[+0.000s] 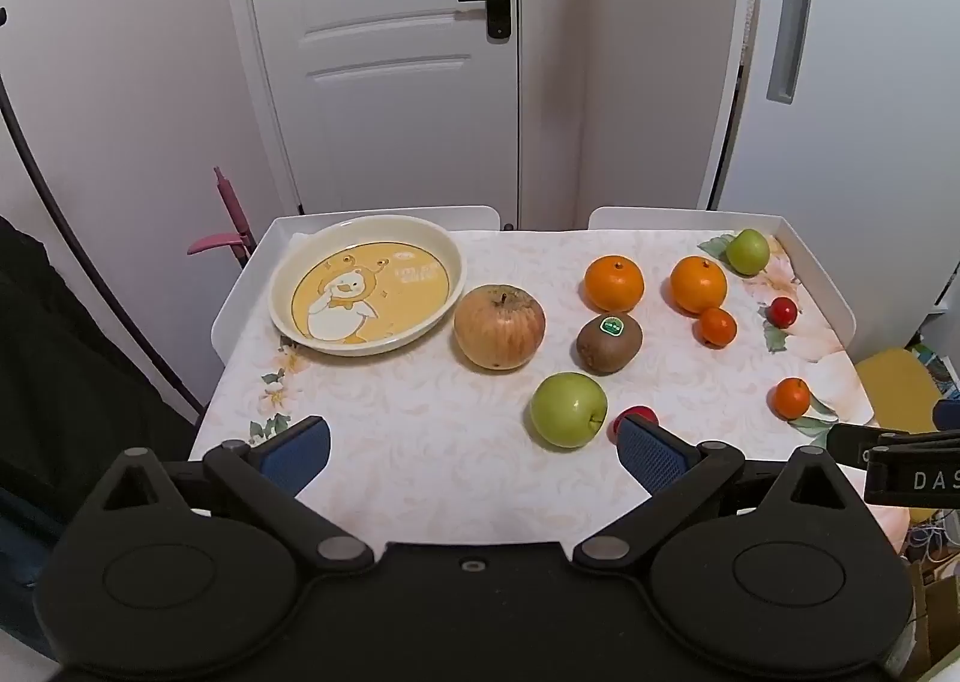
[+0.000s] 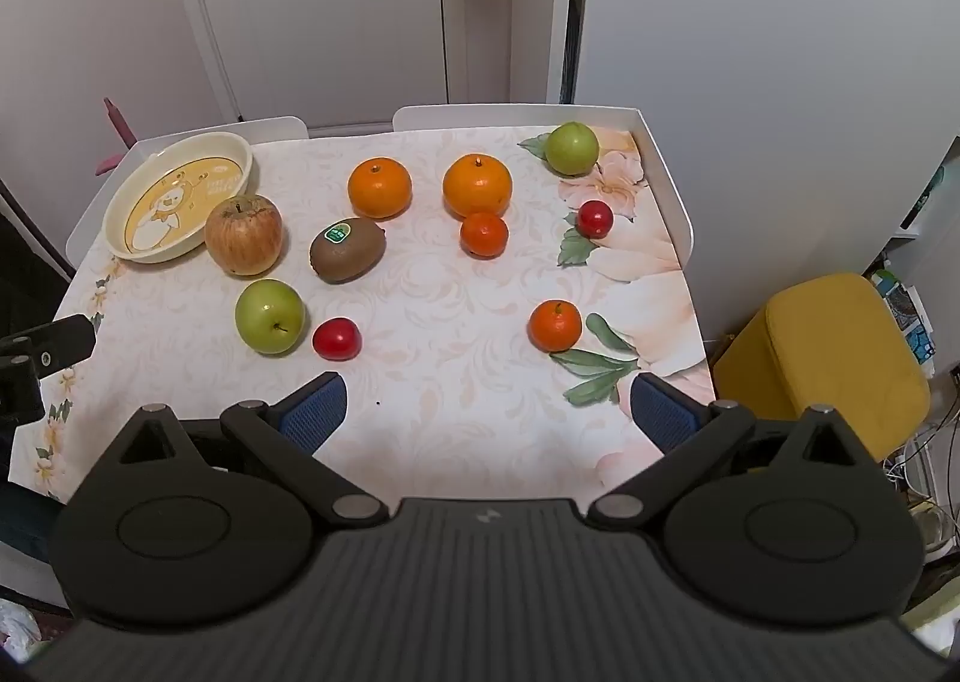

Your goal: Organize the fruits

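A cream plate [image 1: 282,286] [image 2: 237,147] with a yellow duck picture lies at the table's far left, with nothing on it. Beside it sit a reddish apple [image 1: 499,326] [image 2: 243,235] and a kiwi [image 1: 609,343] [image 2: 347,250]. Two large oranges [image 1: 614,283] [image 2: 477,185], two small tangerines [image 1: 717,326] [image 2: 555,325], two green apples [image 1: 568,409] [image 2: 571,148] and two small red fruits [image 1: 783,312] [image 2: 336,338] are spread over the cloth. My left gripper [image 1: 474,448] hovers open above the near left, my right gripper [image 2: 489,409] open above the near right. Neither holds anything.
The table [image 1: 420,430] wears a floral cloth and has low white rims [image 2: 666,184] at the back and sides. A white door [image 1: 384,51] and cabinet stand behind it. A yellow stool [image 2: 834,346] sits to the right of the table, and dark cloth lies at the left.
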`<state>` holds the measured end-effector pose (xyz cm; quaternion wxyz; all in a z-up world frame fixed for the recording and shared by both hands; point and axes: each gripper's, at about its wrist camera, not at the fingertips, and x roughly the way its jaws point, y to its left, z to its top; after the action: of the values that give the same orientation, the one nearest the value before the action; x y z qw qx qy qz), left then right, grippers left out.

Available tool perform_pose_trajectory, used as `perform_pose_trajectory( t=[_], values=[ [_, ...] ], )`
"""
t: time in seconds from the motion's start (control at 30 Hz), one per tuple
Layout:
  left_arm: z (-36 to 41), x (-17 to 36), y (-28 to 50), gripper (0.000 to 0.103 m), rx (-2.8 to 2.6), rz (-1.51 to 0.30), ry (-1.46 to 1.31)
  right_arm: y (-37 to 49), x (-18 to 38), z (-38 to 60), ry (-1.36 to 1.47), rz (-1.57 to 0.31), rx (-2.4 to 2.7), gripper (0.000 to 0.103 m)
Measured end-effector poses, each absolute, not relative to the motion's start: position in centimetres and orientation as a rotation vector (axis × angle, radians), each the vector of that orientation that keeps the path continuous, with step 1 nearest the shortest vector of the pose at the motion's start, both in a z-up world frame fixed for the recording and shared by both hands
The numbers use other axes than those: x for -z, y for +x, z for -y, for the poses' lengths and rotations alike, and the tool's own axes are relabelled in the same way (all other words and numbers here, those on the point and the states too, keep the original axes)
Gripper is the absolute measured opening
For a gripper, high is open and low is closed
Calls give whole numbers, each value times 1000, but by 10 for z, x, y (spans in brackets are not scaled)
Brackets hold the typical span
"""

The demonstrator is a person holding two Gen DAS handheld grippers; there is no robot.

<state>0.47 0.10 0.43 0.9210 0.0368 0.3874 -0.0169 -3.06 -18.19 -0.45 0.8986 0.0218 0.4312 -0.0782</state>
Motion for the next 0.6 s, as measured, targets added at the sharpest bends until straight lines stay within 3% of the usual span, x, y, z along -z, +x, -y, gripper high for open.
perform_pose_trajectory(
  t=[0.6],
  values=[
    [0,-4,4,103,35,-797,77,-27,6,180,51,-896,160,103]
  ],
)
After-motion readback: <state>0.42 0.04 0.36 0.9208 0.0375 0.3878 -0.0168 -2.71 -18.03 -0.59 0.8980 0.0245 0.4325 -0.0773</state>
